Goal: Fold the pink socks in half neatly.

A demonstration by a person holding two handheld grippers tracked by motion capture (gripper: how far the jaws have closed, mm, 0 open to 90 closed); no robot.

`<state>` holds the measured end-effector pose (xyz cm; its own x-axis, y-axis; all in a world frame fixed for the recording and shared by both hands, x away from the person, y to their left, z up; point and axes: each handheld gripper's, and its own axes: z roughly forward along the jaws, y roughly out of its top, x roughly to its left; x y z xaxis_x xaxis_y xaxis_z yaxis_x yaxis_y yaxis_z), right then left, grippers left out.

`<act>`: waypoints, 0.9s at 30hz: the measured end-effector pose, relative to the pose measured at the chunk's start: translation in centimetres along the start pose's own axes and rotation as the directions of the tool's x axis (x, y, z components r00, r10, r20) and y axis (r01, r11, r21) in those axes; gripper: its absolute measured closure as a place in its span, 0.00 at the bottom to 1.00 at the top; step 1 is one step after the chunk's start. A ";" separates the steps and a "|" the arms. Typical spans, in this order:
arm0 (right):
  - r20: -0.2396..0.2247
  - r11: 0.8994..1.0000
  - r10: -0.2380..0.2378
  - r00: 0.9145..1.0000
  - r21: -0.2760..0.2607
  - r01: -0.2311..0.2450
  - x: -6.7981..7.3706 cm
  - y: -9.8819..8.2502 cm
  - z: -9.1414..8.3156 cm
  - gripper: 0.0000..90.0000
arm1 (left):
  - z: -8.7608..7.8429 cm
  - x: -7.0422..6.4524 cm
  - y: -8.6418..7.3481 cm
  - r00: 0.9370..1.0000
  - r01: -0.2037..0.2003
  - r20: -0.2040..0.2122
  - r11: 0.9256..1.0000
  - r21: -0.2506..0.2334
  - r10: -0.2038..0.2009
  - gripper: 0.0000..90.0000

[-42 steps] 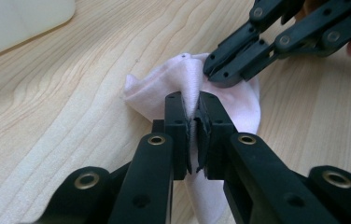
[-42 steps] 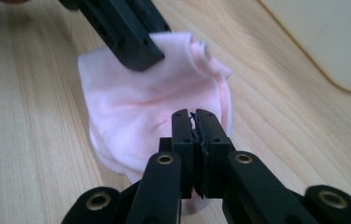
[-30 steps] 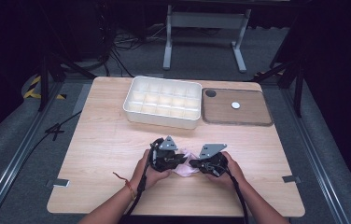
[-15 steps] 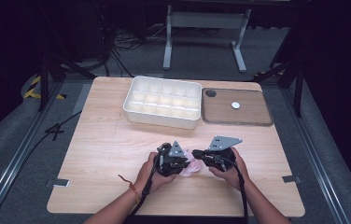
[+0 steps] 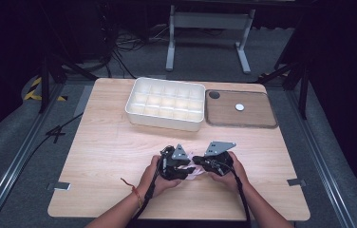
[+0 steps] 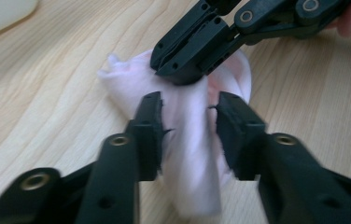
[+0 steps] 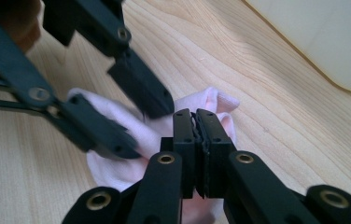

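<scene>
**Pink cloth, near-centre of table**

I see one small pale pink cloth point(image 6: 190, 135), soft and bunched into folds, lying on the wooden table point(image 5: 105, 147) at its near middle. It is crumpled into a narrow ridge, one rounded hem edge turned up.

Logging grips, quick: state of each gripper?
Left gripper: jaws just opening, astride the pink cloth, not pinching.
Right gripper: shut on the cloth.

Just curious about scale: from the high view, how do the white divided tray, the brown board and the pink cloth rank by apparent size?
1. White divided tray
2. Brown board, nearly alike
3. Pink cloth, smallest, partly hidden
</scene>
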<state>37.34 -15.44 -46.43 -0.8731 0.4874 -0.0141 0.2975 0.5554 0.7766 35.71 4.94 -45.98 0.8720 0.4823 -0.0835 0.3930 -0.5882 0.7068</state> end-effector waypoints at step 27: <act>0.025 0.999 0.030 0.999 0.009 -0.031 -0.5 -0.2 0.1 0.98 | -2.1 -0.6 -0.6 0.995 -0.098 -0.028 0.995 -0.028 0.097 0.92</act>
<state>37.71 -15.72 -46.65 -0.8539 0.5204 -0.0060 0.3276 0.5463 0.7709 34.32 6.40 -44.87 0.8973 0.4413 0.0054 0.2975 -0.6138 0.7313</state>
